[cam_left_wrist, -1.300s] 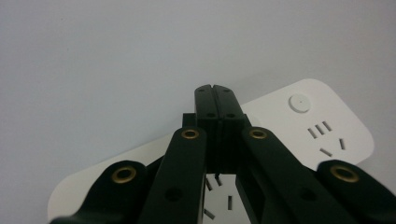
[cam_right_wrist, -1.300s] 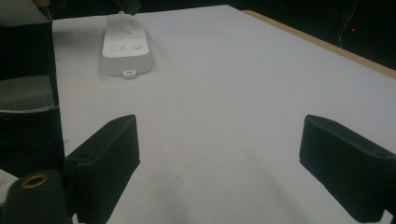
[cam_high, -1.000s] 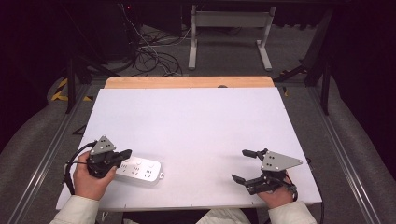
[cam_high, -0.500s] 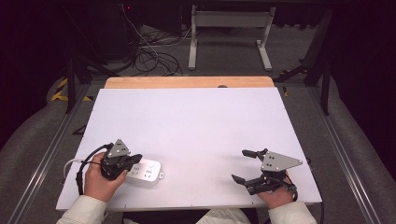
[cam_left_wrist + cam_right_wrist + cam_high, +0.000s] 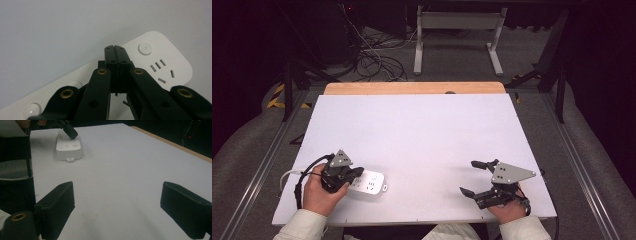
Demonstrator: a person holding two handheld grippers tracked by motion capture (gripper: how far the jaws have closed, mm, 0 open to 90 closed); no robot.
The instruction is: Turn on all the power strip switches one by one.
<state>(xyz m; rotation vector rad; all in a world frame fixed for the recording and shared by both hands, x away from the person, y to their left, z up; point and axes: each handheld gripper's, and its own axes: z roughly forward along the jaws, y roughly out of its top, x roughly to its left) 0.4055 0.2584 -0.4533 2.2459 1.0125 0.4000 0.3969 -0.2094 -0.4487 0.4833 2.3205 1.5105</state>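
A white power strip point(image 5: 371, 183) lies flat near the table's front left; its sockets and a round button show in the left gripper view point(image 5: 160, 57). My left gripper point(image 5: 358, 173) is shut, jaws pressed together with nothing between them, and its tips point(image 5: 115, 49) rest on top of the strip beside the button. The right gripper view shows the same strip point(image 5: 69, 148) far off, with the left gripper point(image 5: 69, 132) on it. My right gripper point(image 5: 468, 177) stands wide open near the front right, holding nothing, its two pads point(image 5: 58, 197) apart over bare table.
The white table top point(image 5: 422, 130) has a wooden strip point(image 5: 412, 88) along its far edge. The power strip's white cord point(image 5: 287, 176) curls off at the left edge. Beyond the table are floor cables point(image 5: 377, 60) and a metal stand point(image 5: 457, 30).
My left hand has shifted right and turned, bringing the shut jaws onto the top of the power strip. The strip has barely moved. The right gripper has stayed still.
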